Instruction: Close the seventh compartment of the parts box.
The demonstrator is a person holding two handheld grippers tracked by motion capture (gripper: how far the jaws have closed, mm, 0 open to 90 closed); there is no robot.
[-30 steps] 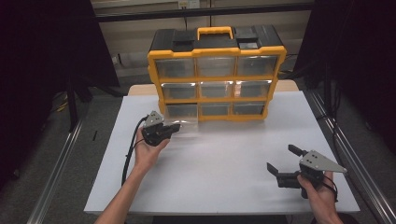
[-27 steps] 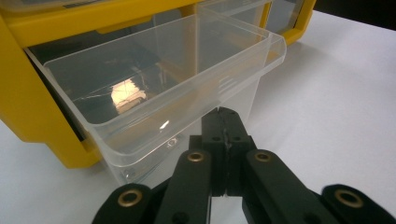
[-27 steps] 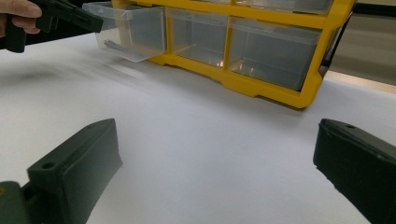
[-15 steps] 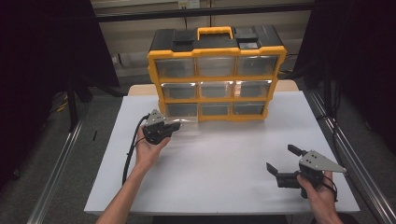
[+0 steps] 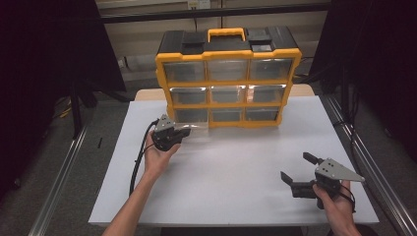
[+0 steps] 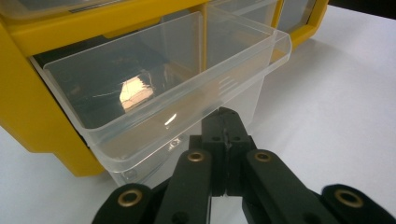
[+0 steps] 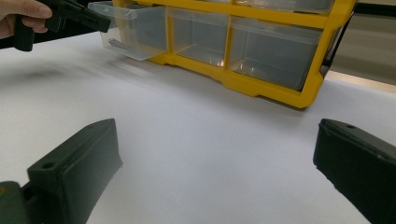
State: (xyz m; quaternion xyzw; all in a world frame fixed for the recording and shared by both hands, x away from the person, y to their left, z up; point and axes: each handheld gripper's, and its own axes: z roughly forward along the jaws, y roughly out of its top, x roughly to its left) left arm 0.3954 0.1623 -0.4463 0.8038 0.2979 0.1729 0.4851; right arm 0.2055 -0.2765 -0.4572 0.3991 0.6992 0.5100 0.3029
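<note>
Left gripper (image 6: 225,122): black plastic jaws clenched together on the front lip of the clear plastic drawer (image 6: 154,93); tips meet flat.
Drawer: see-through, boxy, glossy w/ glare; pulled partway out of the bottom-left slot, something pale inside, can't tell what.
Cabinet: yellow-framed plastic organiser cabinet (image 5: 229,77), black top, nine clear drawers, at back of the matte white table (image 5: 236,167).
Left hand (image 5: 156,158): palm up under gripper, forearm angled in from the bottom edge.
Right gripper (image 5: 298,173): released, jaws wide apart, nothing btwn them, low over table, well apart from cabinet; right hand (image 5: 330,205) grips its rear.
</note>
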